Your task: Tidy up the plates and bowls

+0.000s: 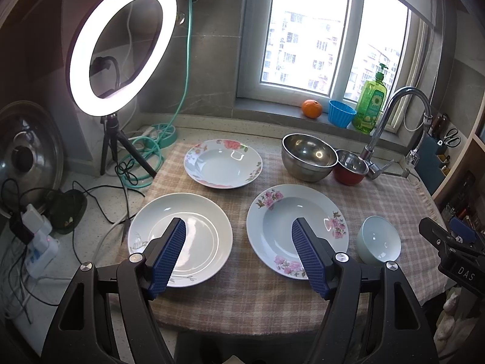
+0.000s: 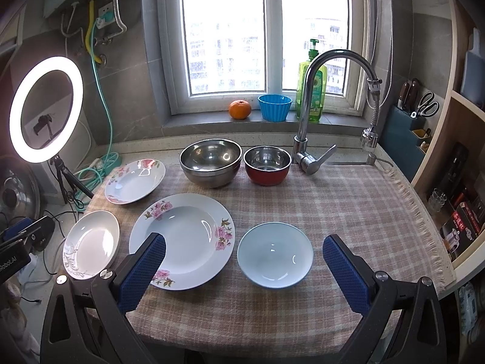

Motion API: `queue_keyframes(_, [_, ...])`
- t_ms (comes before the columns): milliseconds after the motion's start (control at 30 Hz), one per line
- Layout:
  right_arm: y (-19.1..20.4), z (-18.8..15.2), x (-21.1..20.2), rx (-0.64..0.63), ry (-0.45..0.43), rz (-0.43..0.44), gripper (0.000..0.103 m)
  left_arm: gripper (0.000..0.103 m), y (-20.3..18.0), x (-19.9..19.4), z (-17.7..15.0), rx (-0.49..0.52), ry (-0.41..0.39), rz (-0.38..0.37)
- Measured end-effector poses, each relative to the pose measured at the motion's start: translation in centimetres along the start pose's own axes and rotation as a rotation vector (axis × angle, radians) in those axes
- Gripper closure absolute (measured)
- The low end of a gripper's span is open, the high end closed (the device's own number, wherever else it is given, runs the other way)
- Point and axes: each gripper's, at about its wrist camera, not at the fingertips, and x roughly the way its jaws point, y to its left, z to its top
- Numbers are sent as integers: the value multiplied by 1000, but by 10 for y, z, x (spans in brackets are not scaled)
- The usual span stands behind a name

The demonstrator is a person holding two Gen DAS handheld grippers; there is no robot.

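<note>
On the checked cloth (image 2: 348, 212) lie three plates: a plain white plate (image 1: 194, 236) (image 2: 94, 242) at the near left, a large pink-flowered plate (image 1: 282, 212) (image 2: 188, 230) in the middle, and a smaller flowered plate (image 1: 222, 163) (image 2: 135, 182) further back. A pale blue bowl (image 1: 379, 242) (image 2: 274, 254) sits at the near right. A large steel bowl (image 1: 307, 156) (image 2: 210, 160) and a red-sided steel bowl (image 1: 351, 166) (image 2: 266, 163) stand at the back. My left gripper (image 1: 239, 227) hovers open between the white and flowered plates. My right gripper (image 2: 244, 242) hovers open above the pale bowl, holding nothing.
A faucet (image 2: 306, 121) rises behind the cloth. The windowsill carries an orange (image 2: 240, 109), a blue cup (image 2: 274, 107) and a green soap bottle (image 2: 310, 91). A ring light (image 1: 121, 45) on a tripod, cables and a pot lid (image 1: 27, 154) crowd the left. Shelves stand at the right.
</note>
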Motion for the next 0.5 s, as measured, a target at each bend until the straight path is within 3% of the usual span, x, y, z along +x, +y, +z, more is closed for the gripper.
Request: queue_keyframes(500, [-3, -1, 1, 4, 3, -1, 0, 31, 1, -1, 0, 0, 0, -3])
